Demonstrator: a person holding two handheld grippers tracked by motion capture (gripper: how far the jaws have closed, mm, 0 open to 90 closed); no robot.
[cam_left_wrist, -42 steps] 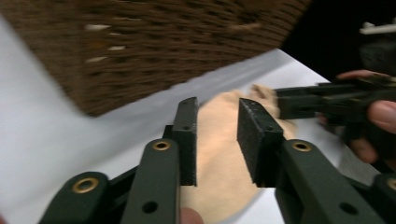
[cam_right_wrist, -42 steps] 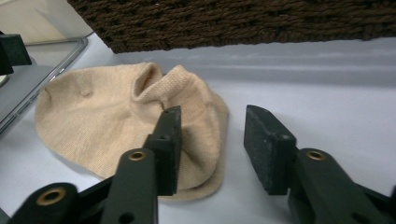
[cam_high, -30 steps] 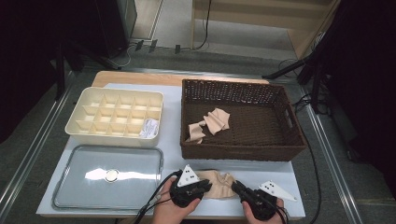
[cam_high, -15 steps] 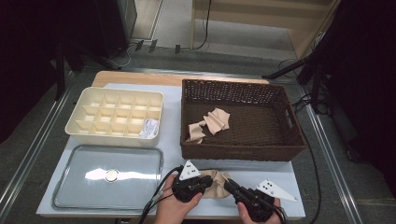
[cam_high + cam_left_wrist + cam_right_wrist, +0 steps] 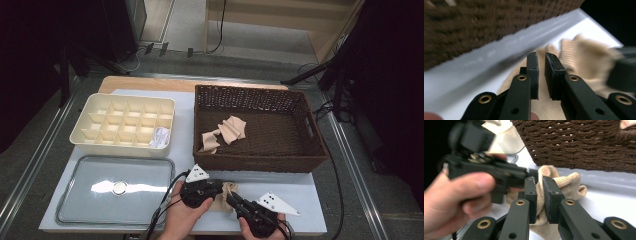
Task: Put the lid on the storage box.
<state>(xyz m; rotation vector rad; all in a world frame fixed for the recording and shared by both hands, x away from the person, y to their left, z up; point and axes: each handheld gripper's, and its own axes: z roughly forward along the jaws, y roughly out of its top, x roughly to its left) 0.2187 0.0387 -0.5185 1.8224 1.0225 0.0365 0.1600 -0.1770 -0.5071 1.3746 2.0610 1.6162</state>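
High view: beige sock (image 5: 223, 196) lies bunched on the white table (image 5: 300, 192), at the near edge just in front of the brown wicker basket (image 5: 260, 162). Left gripper (image 5: 216, 188) comes at it from the left, right gripper (image 5: 233, 198) from the lower right, both tips on the cloth. The sock is crumpled, so no clean heading; what shows runs roughly from the basket's front wall back toward the person. Two more beige socks (image 5: 225, 132) sit inside the basket, left of centre. Cream divider tray (image 5: 122, 125) at far left with a white packet (image 5: 160, 137) in its near right cell; grey metal tray (image 5: 115, 187) in front of it.

Left gripper view: jaws nearly together, narrow slot between them, sock (image 5: 584, 55) under and beyond the tips. Frame is blurred (can't confirm cloth inside the slot from here). Basket wall (image 5: 486, 22) runs across the top, white table edge below it.

Right gripper view: jaws almost closed with a fold of the sock (image 5: 564, 185) pinched between the pads. Ribbed cloth bulges out to the right of the jaws and hangs down below them, its long axis roughly along the jaws. The left gripper (image 5: 486, 170), in a hand (image 5: 456, 202), reaches in from the left and meets the same sock beside the jaw tips. Basket (image 5: 579, 142) fills the top.
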